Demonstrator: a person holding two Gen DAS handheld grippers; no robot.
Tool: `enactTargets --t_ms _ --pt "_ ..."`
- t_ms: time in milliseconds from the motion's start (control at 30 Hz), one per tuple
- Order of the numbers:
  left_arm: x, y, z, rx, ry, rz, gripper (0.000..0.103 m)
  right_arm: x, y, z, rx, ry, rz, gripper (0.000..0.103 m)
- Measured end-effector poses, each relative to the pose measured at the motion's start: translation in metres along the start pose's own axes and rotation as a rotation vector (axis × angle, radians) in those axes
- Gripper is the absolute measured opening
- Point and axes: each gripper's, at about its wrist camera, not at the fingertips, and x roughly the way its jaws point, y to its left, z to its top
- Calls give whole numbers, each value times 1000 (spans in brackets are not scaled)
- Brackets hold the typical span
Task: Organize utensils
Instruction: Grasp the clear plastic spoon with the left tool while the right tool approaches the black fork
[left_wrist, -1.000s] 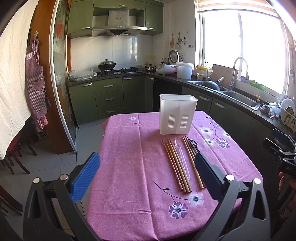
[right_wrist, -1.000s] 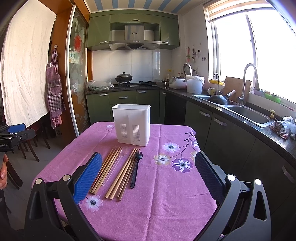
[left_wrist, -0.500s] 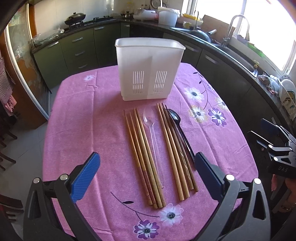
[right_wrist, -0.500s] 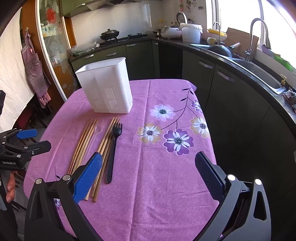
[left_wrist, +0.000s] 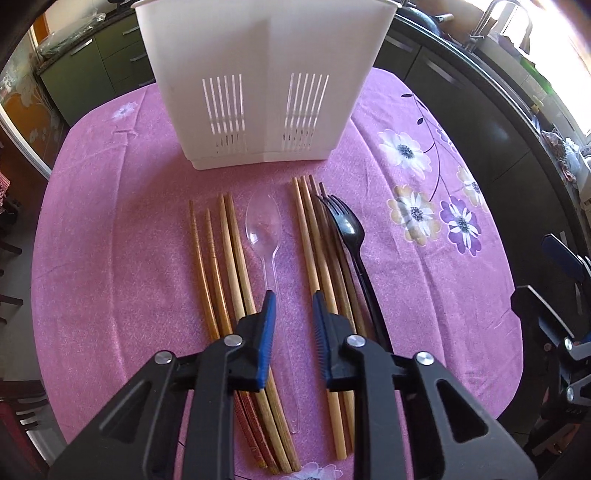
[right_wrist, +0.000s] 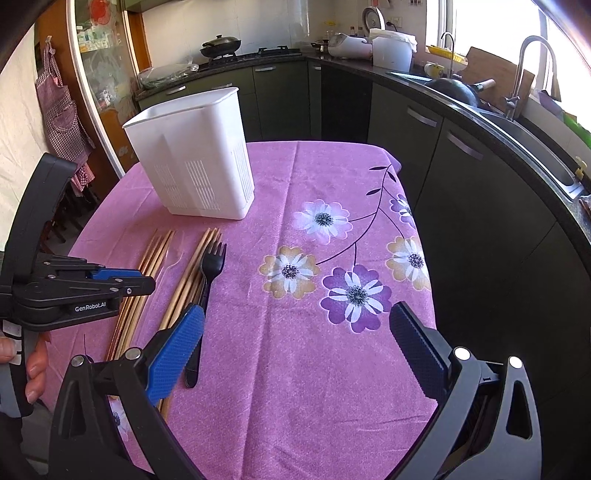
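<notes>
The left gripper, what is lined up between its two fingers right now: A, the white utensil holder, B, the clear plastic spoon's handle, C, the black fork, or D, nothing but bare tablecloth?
B: the left gripper has its jaws narrowed on either side of the clear plastic spoon handle, with chopsticks lying outside each finger and the black fork further right.

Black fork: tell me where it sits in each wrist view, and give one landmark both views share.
Left wrist view: the black fork lies right of centre, at the right edge of the utensil row, beside the right bundle of chopsticks.
Right wrist view: it lies lower left, tines pointing toward the caddy, its handle partly behind the right gripper's blue finger pad.
Shared landmark: the white utensil caddy standing beyond the tines.
</notes>
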Motion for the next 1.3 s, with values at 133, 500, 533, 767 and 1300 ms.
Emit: enactTargets --t_ms 133,500,533,767,1300 --pt "7 1 8 -6 17 45 20 3 1 0 -5 4 14 99" --pt "34 3 24 -7 78 87 19 3 3 0 -24 4 37 99" --pt "36 4 24 -6 83 84 19 3 3 1 -25 3 38 99" --pt "39 2 25 1 76 71 9 6 -1 5 -20 26 33 99" --pt "-54 3 8 34 -148 2 9 72 35 34 -41 329 276 43"
